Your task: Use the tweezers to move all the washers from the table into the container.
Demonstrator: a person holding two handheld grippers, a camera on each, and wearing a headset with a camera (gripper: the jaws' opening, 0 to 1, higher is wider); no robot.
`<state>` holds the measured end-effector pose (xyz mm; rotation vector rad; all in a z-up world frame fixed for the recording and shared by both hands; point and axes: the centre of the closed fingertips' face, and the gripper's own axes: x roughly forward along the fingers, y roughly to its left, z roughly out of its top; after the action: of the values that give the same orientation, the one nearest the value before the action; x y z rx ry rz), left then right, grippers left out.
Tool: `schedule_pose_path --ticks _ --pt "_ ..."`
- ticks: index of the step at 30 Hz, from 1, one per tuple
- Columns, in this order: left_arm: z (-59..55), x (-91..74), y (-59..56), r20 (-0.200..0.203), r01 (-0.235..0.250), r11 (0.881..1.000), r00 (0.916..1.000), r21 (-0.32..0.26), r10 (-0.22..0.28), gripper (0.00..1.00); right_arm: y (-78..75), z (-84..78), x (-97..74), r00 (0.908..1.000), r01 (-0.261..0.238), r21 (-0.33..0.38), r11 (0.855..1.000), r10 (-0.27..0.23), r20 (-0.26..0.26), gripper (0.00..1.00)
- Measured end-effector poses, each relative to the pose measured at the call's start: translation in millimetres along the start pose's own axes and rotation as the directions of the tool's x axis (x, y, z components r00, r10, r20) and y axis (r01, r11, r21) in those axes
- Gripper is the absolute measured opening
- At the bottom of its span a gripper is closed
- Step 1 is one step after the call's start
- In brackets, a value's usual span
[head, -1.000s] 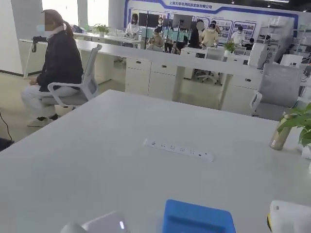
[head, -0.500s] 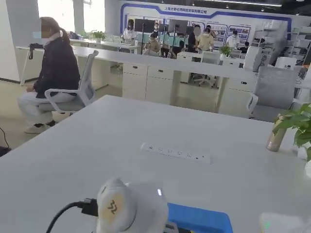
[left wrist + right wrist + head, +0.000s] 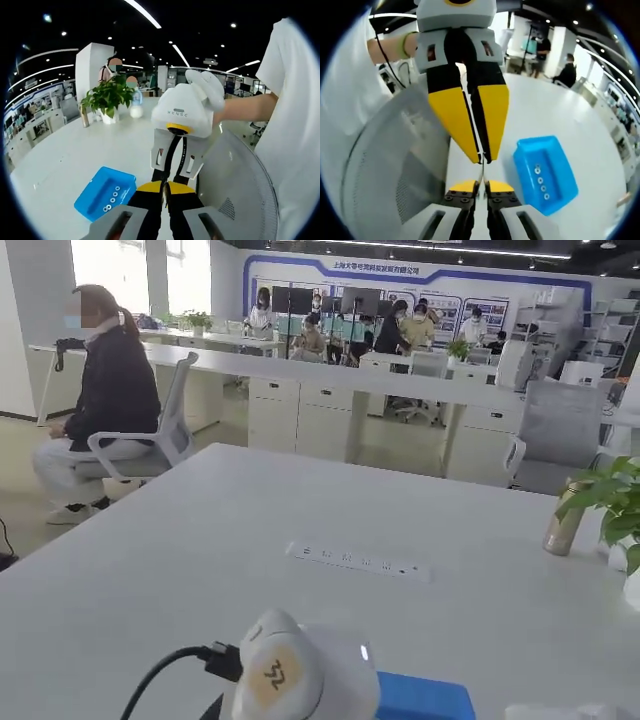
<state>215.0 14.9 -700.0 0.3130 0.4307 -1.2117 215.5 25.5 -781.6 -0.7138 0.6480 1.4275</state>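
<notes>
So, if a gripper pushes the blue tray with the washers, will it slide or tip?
The blue tray looks low and wide, so it would probably slide, not tip. The table looks smooth, so it may skid easily. The loose washers inside would likely shift.

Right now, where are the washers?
The washers lie in a row inside the blue container on the white table, lower left in the left gripper view and lower right in the right gripper view.

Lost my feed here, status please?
Left tongs, right tongs shut, tip to tip. Small metal washers lying in blue plastic tray. Grey mesh chair back close beside tongs.
</notes>
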Motion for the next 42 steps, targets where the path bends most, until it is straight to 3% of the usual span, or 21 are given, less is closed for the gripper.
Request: schedule_pose_path --ticks 2,3,5,11,18,20,24,42 --pt "-5.5 0.3 1.5 -0.038 -0.006 0.999 0.9993 0.034 0.007 0.0 0.6 -3.2 0.5 0.9997 0.012 -0.014 1.0 -0.013 -0.019 0.03" --pt "-11.1 0.5 4.4 -0.077 -0.02 0.996 0.9967 0.091 0.027 0.0 0.2 -3.9 1.2 0.9996 0.015 -0.017 1.0 -0.015 -0.022 0.03" --pt "-15.5 3.3 -1.1 -0.11 0.01 0.993 0.9939 0.121 0.003 0.0 0.5 -0.9 -0.1 0.9995 0.021 -0.029 0.999 -0.022 -0.021 0.03" --pt "-10.3 6.1 -2.7 -0.099 0.026 0.992 0.9949 0.125 -0.013 0.02 2.8 -0.1 4.2 0.9983 0.018 -0.087 0.996 -0.022 -0.054 0.03" --pt "-10.5 3.6 -2.5 -0.107 0.03 0.992 0.9941 0.119 -0.017 0.04 1.9 -0.1 2.0 0.9986 0.033 -0.071 0.997 -0.036 -0.039 0.03" --pt "-11.9 4.3 -2.2 -0.112 0.034 0.995 0.9935 0.095 -0.023 0.07 0.7 -1.2 1.8 0.9983 0.038 -0.072 0.997 -0.041 -0.041 0.03" --pt "-13.6 4.9 -4.0 -0.116 0.045 0.996 0.9926 0.081 -0.036 0.0 -0.2 -1.6 1.8 0.998 0.045 -0.078 0.996 -0.048 -0.041 0.03" --pt "-24.7 11.5 -1.4 -0.144 0.054 0.997 0.9887 0.064 -0.044 0.0 -1.1 -7.1 8.1 0.9973 0.051 -0.073 0.996 -0.054 -0.049 0.04"
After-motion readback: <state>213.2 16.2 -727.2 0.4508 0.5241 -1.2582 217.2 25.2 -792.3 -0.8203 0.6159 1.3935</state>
